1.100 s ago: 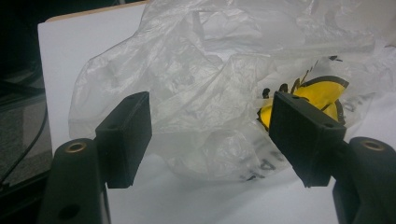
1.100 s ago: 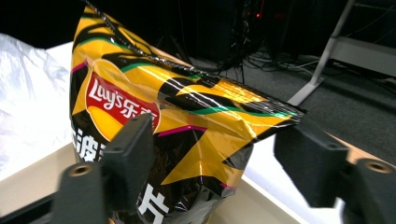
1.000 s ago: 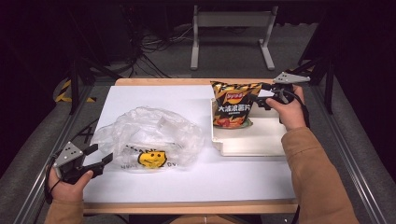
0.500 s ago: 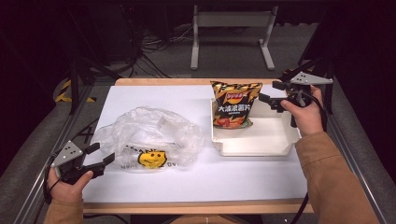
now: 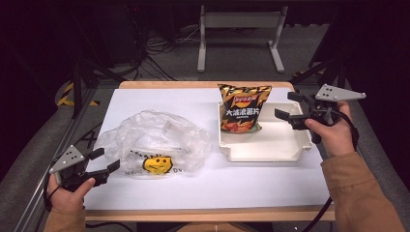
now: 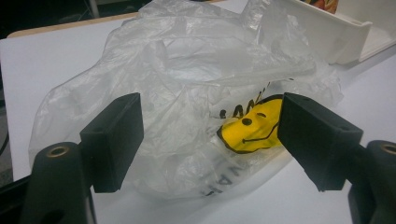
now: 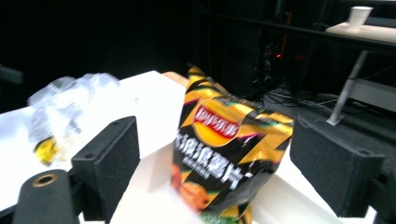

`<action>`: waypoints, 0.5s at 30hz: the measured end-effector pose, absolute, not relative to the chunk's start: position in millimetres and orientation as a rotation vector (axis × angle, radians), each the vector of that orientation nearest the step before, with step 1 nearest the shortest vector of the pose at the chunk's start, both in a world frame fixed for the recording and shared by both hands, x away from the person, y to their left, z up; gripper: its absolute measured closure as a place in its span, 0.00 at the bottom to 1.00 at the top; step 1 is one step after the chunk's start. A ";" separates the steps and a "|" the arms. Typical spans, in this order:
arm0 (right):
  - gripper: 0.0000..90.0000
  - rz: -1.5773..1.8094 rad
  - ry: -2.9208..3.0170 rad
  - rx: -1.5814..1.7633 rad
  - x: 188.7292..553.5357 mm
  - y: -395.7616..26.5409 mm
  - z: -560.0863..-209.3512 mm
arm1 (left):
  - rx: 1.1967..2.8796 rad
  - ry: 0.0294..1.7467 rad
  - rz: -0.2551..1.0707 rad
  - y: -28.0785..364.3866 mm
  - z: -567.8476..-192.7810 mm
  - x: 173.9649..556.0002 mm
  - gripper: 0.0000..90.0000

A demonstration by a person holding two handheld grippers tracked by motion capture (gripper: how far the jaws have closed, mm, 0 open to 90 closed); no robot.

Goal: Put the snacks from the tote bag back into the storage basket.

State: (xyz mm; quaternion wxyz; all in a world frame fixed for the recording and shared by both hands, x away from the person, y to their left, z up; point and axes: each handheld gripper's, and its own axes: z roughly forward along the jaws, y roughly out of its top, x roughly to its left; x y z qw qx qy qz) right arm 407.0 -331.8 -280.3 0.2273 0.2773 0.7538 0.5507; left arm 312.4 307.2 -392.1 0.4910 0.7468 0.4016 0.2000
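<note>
The chip bag [image 5: 242, 108] stands upright at the back left of the white tray [image 5: 270, 150], its base on the tray floor and its printed face turned toward the person, a pose that looks meant to leave it free-standing and easy to take hold of from the side. Its long axis runs vertically, sealed top edge up, and it leans a little against the tray's rear wall. The right claw [image 5: 286, 106] hangs just to the right of the bag, apart from it, with its jaws spread wide and nothing between them; they have just been opening, so the bag rests on its own. In the right gripper view the bag [image 7: 229, 154] sits ahead of the two black pads, clear of both. Left of the tray, the crumpled clear plastic bag [image 5: 157, 142] with the yellow smiley face lies flat on the white worktop [image 5: 203, 193], its mouth hard to make out. The left claw [image 5: 104, 160] waits at its near left edge, jaws released and recently widening, framing the plastic [image 6: 196, 116] without pressing it, probably ready to take hold of it.
</note>
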 end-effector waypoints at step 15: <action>0.18 1.580 2.048 0.726 360.7 -344.6 -304.8 | 1.799 0.957 0.473 313.0 -394.7 307.5 0.25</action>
